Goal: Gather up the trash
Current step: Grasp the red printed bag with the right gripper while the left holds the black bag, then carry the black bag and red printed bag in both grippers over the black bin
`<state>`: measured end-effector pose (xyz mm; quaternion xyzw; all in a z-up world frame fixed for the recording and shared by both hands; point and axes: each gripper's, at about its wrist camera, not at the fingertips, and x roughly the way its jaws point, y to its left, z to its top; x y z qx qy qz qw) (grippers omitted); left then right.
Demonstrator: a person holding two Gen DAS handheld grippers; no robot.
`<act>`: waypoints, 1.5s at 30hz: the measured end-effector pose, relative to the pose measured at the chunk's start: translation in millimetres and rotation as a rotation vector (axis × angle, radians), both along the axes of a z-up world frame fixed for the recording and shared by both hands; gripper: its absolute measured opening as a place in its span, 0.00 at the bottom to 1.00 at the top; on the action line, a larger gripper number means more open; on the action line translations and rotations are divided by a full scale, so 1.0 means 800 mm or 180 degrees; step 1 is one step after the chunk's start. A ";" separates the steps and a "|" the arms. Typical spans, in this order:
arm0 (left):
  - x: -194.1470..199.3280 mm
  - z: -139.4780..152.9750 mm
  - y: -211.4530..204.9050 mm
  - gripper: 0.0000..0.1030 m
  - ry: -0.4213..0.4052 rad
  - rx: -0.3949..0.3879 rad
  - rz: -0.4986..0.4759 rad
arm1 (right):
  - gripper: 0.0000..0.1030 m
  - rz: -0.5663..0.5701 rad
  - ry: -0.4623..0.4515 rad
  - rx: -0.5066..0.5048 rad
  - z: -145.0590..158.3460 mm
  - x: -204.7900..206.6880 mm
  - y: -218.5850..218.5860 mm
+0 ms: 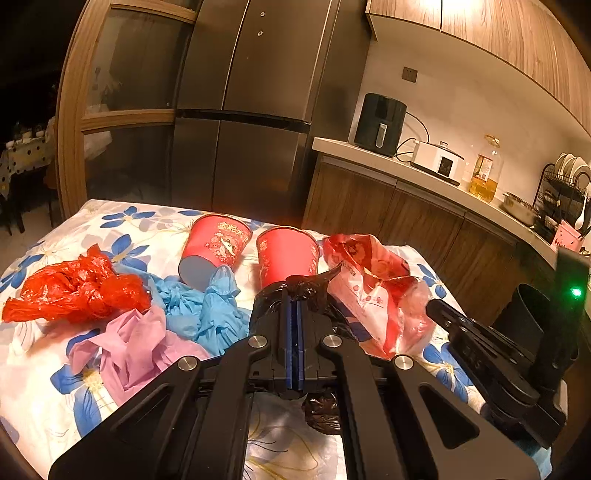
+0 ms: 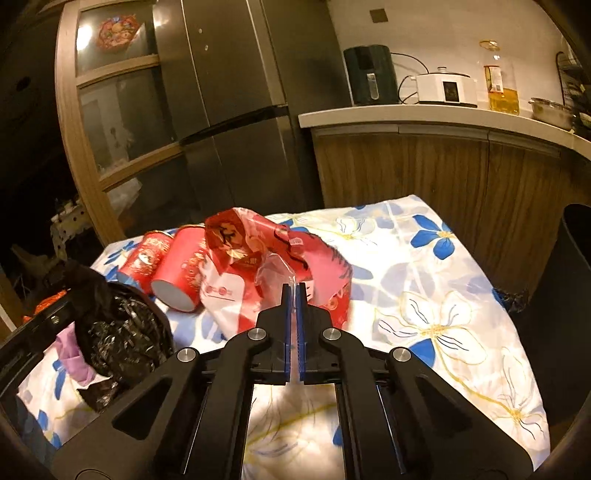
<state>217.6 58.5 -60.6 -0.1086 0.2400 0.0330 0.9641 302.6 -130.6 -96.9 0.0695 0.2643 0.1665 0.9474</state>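
On flowered tablecloth (image 2: 424, 258), most trash lay uncollected: two red cups (image 1: 218, 243), red bag (image 1: 74, 288), blue gloves (image 1: 207, 306), pink cloth (image 1: 133, 343). Left gripper (image 1: 295, 295) clamped on black trash bag (image 2: 122, 332) rim; right gripper (image 2: 294, 291) pinched red-white wrapper (image 2: 258, 266), not yet bagged. Judged early stage.

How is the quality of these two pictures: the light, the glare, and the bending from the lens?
Left wrist view: warm dim light, a bright glare on the upper cabinet, black corners, and the counter curves from the fisheye. Right wrist view: the same warm tone, a lamp reflection in the glass door, the fridge leans, and the tablecloth is bright near the jaws.
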 end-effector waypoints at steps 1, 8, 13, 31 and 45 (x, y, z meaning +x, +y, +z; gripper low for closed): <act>-0.001 0.001 0.000 0.01 -0.0004 -0.0002 -0.0001 | 0.02 -0.0015 -0.0011 0.0011 0.003 -0.004 -0.003; -0.015 0.013 -0.013 0.01 -0.0074 0.0011 -0.0057 | 0.02 -0.0088 -0.0178 0.0067 0.026 -0.044 -0.028; -0.029 0.026 -0.026 0.01 -0.0160 0.0017 -0.0110 | 0.02 -0.0161 -0.0260 0.0093 0.040 -0.067 -0.046; -0.053 0.068 -0.113 0.01 -0.0373 0.0087 -0.0454 | 0.01 -0.0483 -0.0580 0.0119 0.090 -0.139 -0.120; -0.038 0.095 -0.215 0.01 -0.0534 0.0196 -0.0892 | 0.01 -0.0954 -0.0781 0.0115 0.121 -0.170 -0.206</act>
